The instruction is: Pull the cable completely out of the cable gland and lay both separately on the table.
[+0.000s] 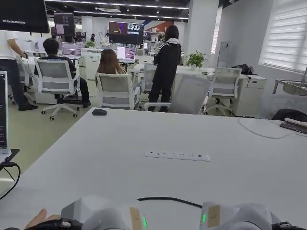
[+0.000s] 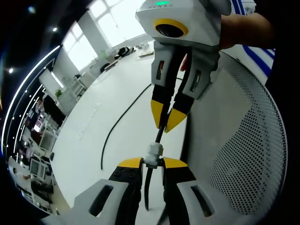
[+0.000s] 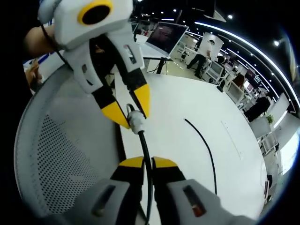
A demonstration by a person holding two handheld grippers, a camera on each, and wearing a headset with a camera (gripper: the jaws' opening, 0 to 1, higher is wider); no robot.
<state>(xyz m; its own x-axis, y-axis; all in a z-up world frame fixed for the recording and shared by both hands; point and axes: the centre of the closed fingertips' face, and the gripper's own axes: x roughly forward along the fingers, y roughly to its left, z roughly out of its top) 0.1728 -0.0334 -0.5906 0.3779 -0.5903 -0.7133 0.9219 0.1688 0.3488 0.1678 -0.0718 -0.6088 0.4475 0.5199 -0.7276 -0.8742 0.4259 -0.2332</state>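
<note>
A white cable gland (image 2: pixel 153 154) sits between the yellow tips of my left gripper (image 2: pixel 152 164), which is shut on it. A black cable (image 2: pixel 161 133) runs out of the gland into my right gripper (image 2: pixel 168 117), facing it a short way off and shut on the cable. In the right gripper view, my right gripper (image 3: pixel 147 162) clamps the cable (image 3: pixel 145 145) just behind the gland (image 3: pixel 135 119), held by the left gripper (image 3: pixel 133 115). The rest of the cable (image 1: pixel 168 200) trails in a curve over the white table (image 1: pixel 144 182). Both grippers' tops show at the head view's bottom edge.
A white mesh chair back (image 2: pixel 243 140) stands close beside the grippers at the table's near edge. A white power strip (image 1: pixel 177 155) lies mid-table and a dark mouse (image 1: pixel 99 111) at the far edge. Office chairs and people are beyond the table.
</note>
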